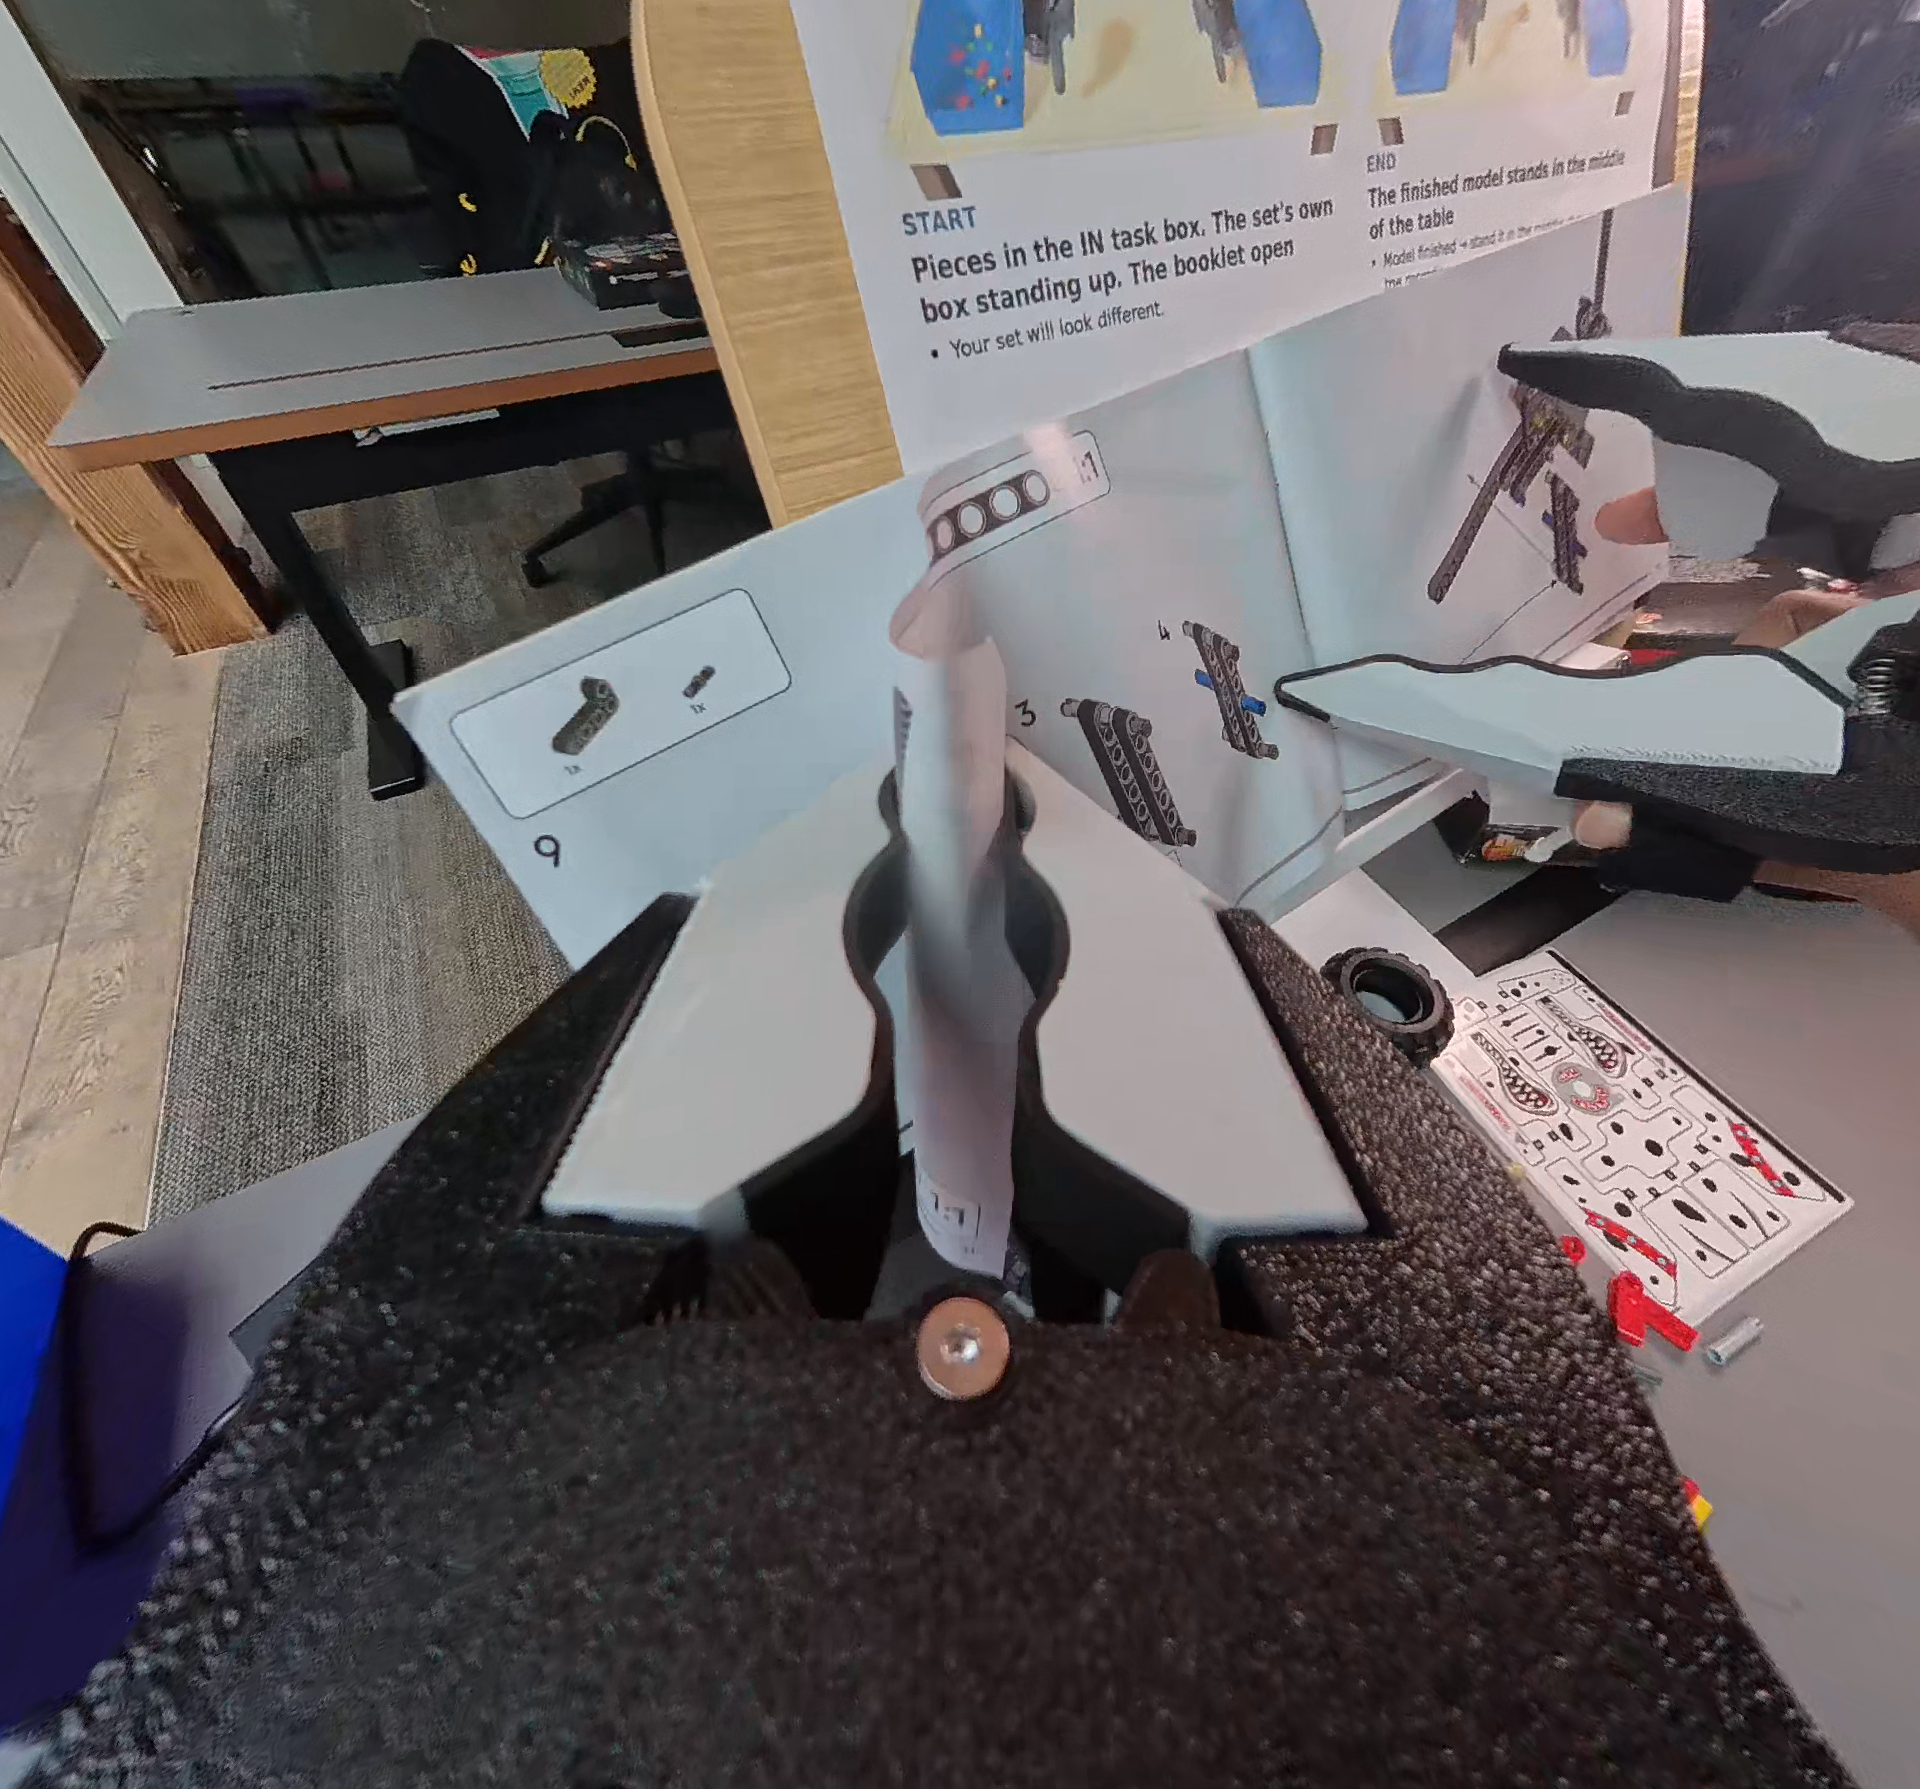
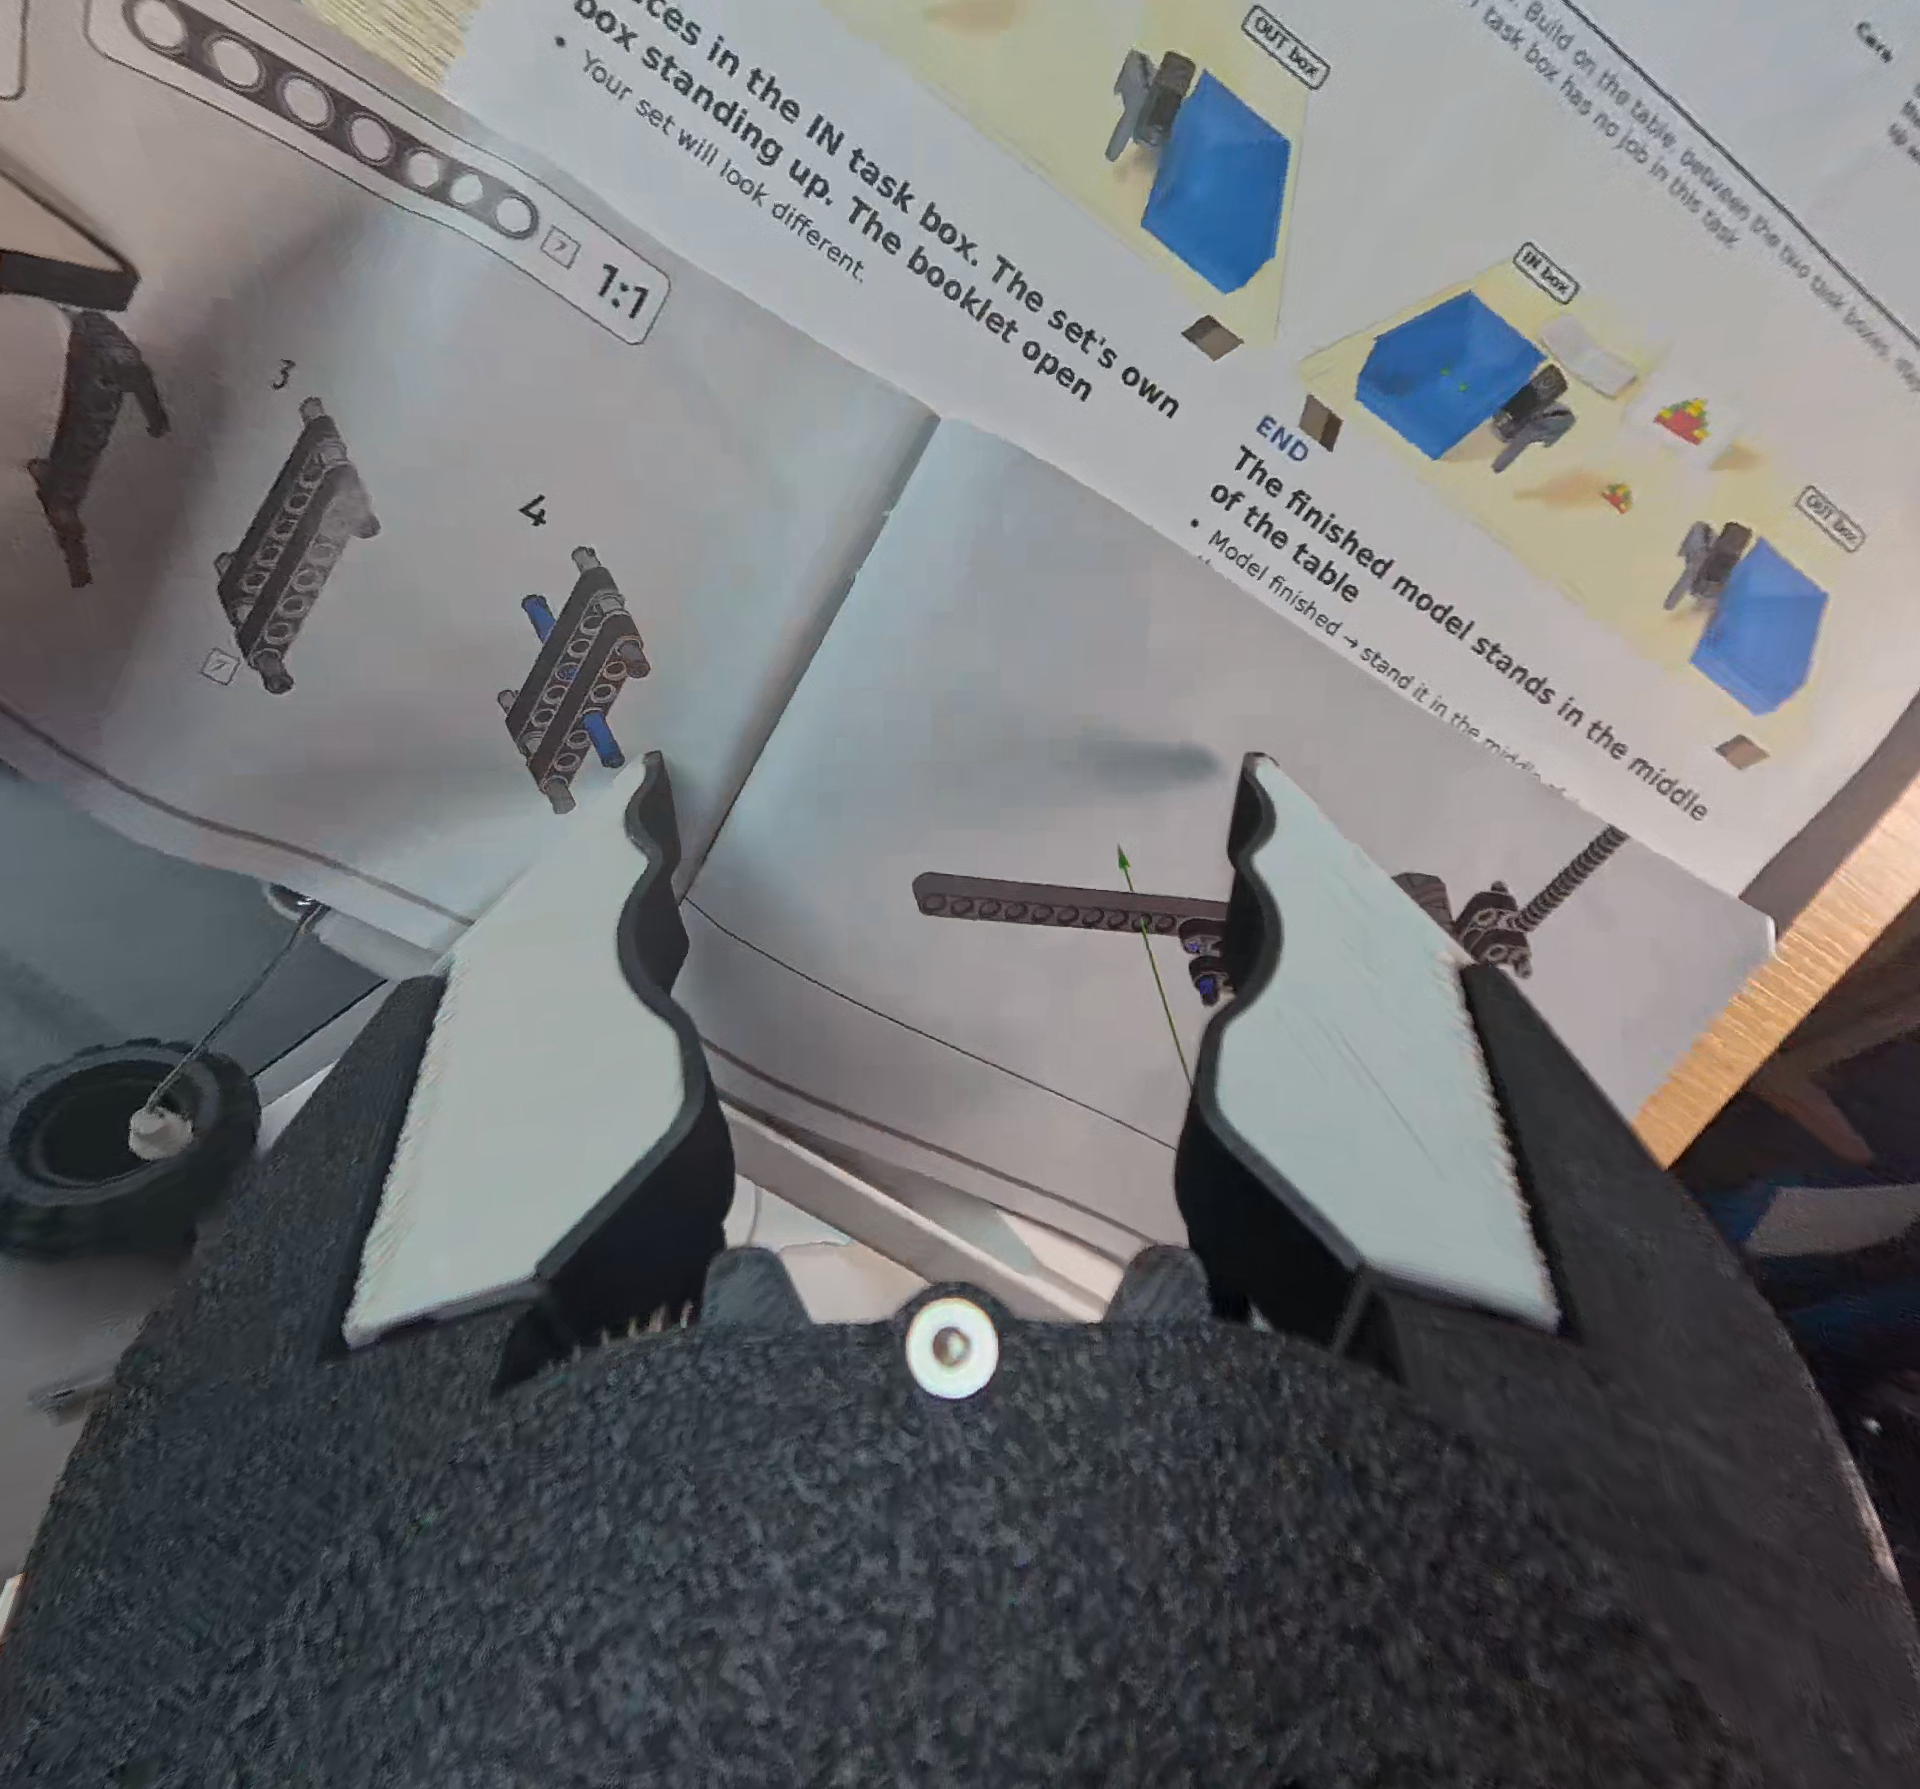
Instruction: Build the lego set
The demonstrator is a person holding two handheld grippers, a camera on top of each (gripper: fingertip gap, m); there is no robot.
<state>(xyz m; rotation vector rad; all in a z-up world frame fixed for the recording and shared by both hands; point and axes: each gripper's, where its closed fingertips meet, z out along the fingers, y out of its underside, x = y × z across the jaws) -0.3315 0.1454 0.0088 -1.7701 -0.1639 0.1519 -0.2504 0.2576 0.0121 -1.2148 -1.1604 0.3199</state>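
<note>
The set's booklet stands open against a wooden panel. My left gripper is shut on one booklet page, which I see edge-on and curling between the pads. My right gripper is open and empty at the right, its fingertips close to the open right-hand pages. In the right wrist view my right gripper points at the booklet with its jaws wide apart. A black tyre lies on the table by the booklet's foot; it also shows in the right wrist view.
A printed instruction sheet hangs on the panel above the booklet. A sticker sheet, a red piece and a small grey piece lie at the right. A blue box is at the left edge. A desk stands behind.
</note>
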